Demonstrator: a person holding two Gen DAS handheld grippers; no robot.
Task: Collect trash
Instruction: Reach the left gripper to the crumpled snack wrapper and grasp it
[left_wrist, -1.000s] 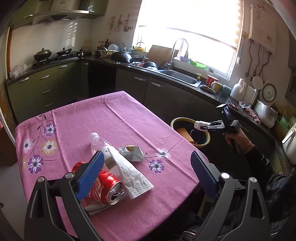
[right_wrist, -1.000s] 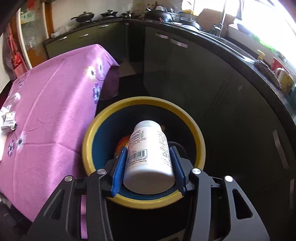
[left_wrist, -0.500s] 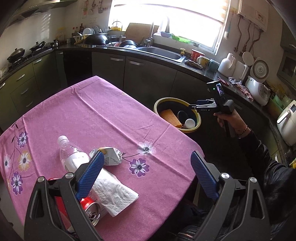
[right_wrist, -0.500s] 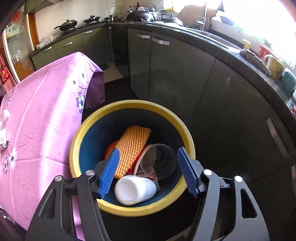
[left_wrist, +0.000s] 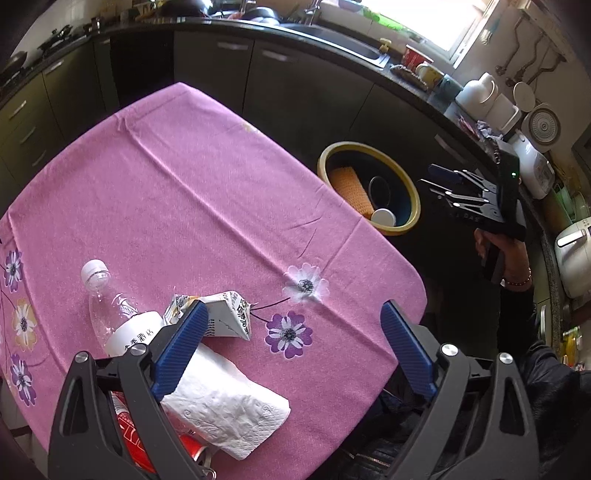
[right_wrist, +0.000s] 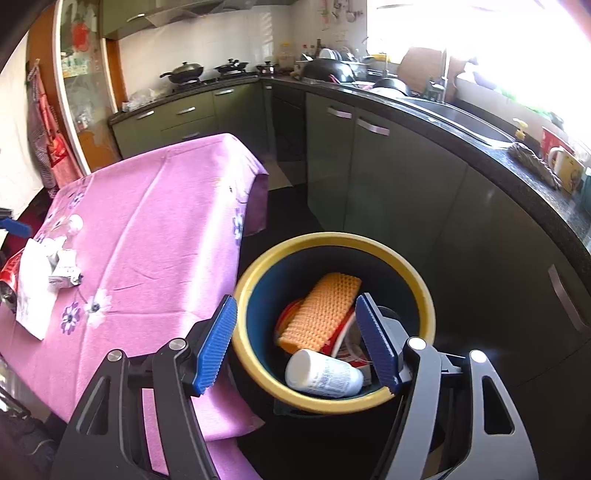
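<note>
A yellow-rimmed bin (right_wrist: 332, 238) stands on the floor beside the pink table (left_wrist: 207, 192). In it lie a white pill bottle (right_wrist: 323, 374), an orange foam net (right_wrist: 321, 314) and a clear cup. My right gripper (right_wrist: 295, 301) hovers above the bin; its jaws are opening and nothing is between them. On the table's near corner lie a clear plastic bottle (left_wrist: 110, 314), a crushed carton (left_wrist: 229, 317), a paper napkin (left_wrist: 225, 413) and a red can (left_wrist: 129, 424). My left gripper (left_wrist: 293, 308) is open over this pile, its left finger above the carton and napkin.
Dark cabinets (right_wrist: 388, 177) and a counter with a sink, mugs and appliances curve behind the bin. A person's hand (left_wrist: 498, 251) holds the right gripper past the table's right edge. A stove with pans (right_wrist: 207, 72) stands at the back.
The right gripper opened and the white pill bottle fell into the bin; then that gripper rose. The left gripper moved forward and tilted down over the trash pile.
</note>
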